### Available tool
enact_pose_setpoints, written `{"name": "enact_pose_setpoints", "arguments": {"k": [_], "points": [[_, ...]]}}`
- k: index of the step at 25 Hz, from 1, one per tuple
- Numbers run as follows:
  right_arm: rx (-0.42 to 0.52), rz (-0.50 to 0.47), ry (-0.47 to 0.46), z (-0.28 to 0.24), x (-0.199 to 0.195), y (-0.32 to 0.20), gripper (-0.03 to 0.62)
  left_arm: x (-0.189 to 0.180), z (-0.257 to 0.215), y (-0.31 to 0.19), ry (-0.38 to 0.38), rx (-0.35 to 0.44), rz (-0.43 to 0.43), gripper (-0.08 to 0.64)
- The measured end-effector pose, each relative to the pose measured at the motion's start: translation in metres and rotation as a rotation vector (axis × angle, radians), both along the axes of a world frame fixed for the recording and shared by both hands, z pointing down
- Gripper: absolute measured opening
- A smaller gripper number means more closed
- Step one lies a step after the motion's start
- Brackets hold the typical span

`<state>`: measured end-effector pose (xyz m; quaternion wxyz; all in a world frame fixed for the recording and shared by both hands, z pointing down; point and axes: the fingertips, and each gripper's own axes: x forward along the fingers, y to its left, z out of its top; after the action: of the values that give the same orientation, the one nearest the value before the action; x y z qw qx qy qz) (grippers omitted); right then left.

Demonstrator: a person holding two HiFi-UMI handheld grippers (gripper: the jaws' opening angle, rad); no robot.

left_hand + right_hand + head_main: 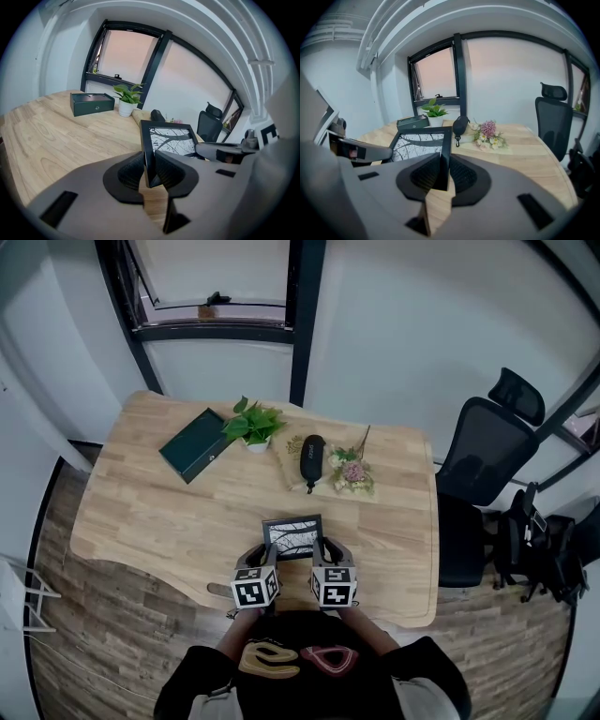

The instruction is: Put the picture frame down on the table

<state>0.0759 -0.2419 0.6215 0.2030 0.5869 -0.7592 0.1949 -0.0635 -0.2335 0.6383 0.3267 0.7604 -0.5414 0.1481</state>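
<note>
A black picture frame (292, 536) with a black-and-white branch print hangs over the near part of the wooden table (150, 512), held between both grippers. My left gripper (265, 559) is shut on its left edge; in the left gripper view the frame (169, 139) stands with that edge pinched at the left gripper (151, 168). My right gripper (323, 557) is shut on the right edge; in the right gripper view the frame (420, 145) leans away from the right gripper (442, 172). Whether the frame's bottom touches the table I cannot tell.
Further back on the table lie a dark green box (194, 444), a small potted plant (253, 425), a black pouch (312, 458) and a bunch of flowers (353, 472). A black office chair (487, 451) stands at the right. Windows run along the far wall.
</note>
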Motion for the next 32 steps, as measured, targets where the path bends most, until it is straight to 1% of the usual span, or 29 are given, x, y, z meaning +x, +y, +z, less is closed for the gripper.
{"name": "enact_pose_setpoints", "arguments": {"k": [11, 32], "points": [[-0.043, -0.016, 0.013, 0.018, 0.010, -0.003, 0.075, 0.012, 0.020, -0.003, -0.028, -0.051, 0.005, 0.084], [-0.123, -0.037, 0.042, 0.049, 0.018, -0.016, 0.075, 0.020, 0.054, -0.014, -0.049, -0.133, 0.001, 0.084]]}}
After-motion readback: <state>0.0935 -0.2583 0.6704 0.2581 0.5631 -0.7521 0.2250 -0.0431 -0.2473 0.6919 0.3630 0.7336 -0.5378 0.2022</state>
